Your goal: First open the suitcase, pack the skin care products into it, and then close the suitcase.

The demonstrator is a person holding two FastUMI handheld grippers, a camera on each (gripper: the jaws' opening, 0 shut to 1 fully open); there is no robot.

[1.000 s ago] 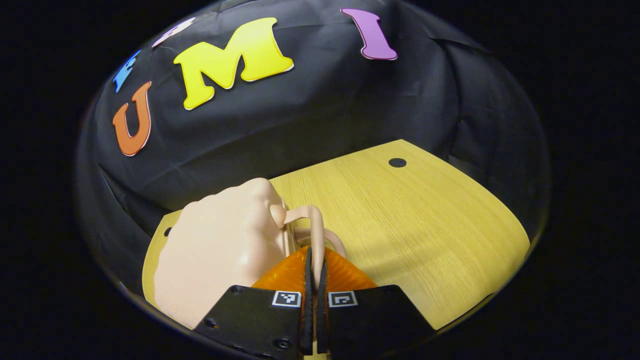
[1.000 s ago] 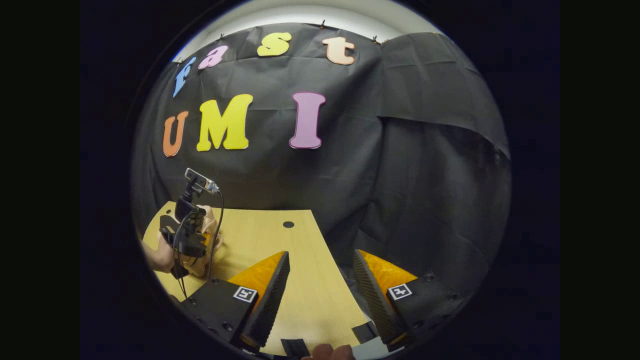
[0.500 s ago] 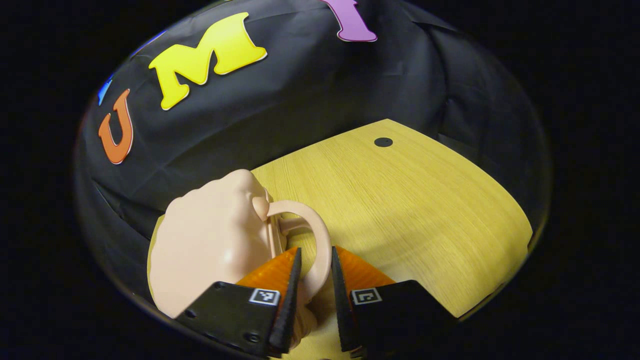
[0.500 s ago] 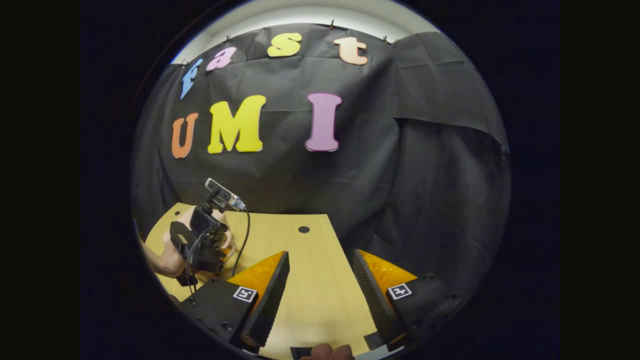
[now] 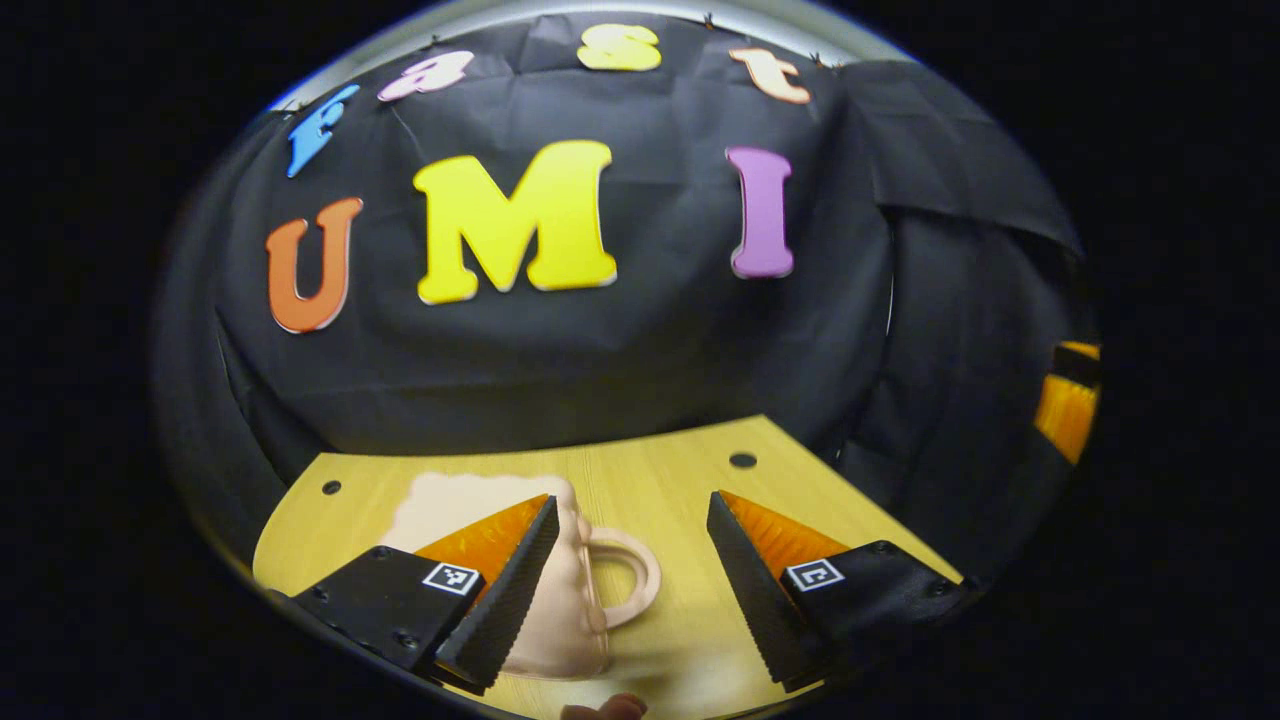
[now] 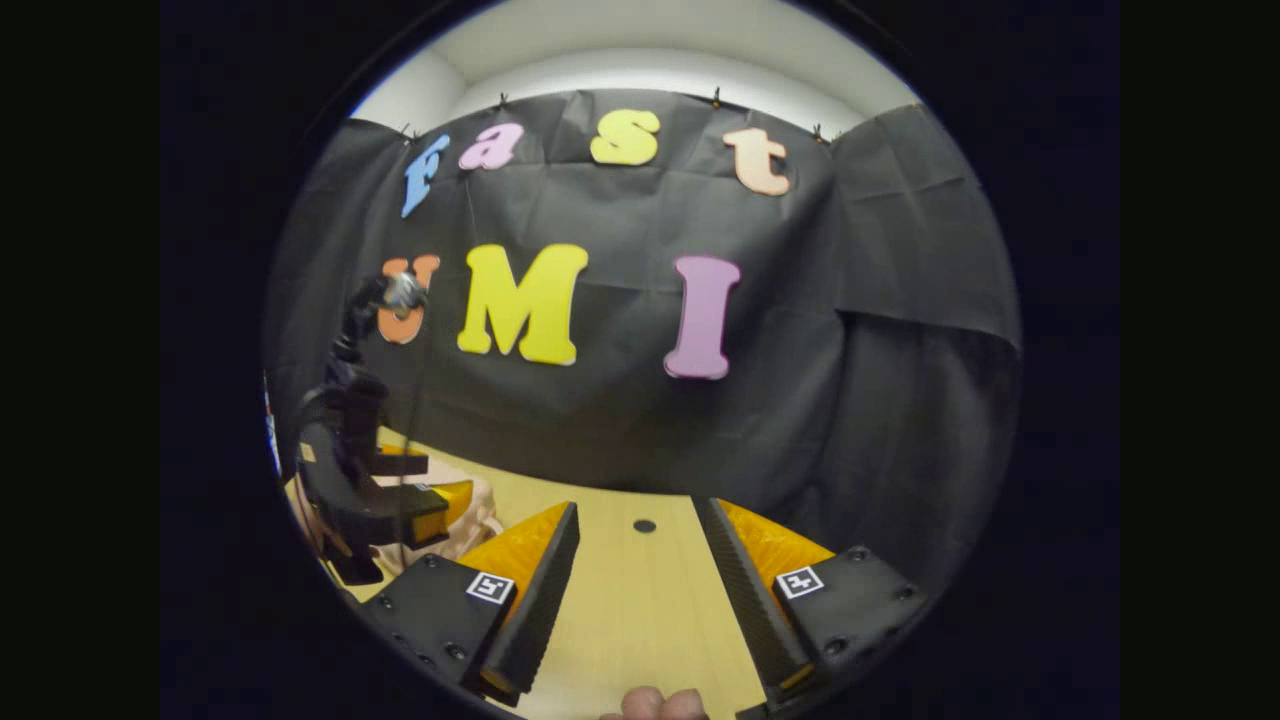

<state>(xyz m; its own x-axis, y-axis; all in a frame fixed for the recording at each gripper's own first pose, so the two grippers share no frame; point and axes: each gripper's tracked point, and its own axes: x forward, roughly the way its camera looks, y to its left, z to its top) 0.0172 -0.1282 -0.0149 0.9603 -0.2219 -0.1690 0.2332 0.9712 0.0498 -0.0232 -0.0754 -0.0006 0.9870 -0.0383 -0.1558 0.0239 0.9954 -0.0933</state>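
A small pale pink suitcase (image 5: 568, 610) lies shut on the wooden table (image 5: 680, 470), its loop handle (image 5: 642, 575) pointing right. My left gripper (image 5: 630, 500) hovers above and behind it, open, with the handle showing between its fingers and nothing held. In the right gripper view the left gripper (image 6: 375, 495) stands at the far left over the suitcase (image 6: 480, 515). My right gripper (image 6: 636, 505) is open over the bare table (image 6: 640, 620) with nothing between its fingers. Its orange finger (image 5: 1066, 405) shows at the right edge of the left gripper view.
The table ends at the black cloth wall behind and drops off on the right. Small dark holes (image 5: 743, 460) (image 5: 331, 487) mark the tabletop near the back. A fingertip (image 6: 660, 704) shows at the bottom edge.
My left gripper let go of the suitcase handle, opened wide and drew back and up. The right gripper stayed open and tilted upward, showing more of the wall.
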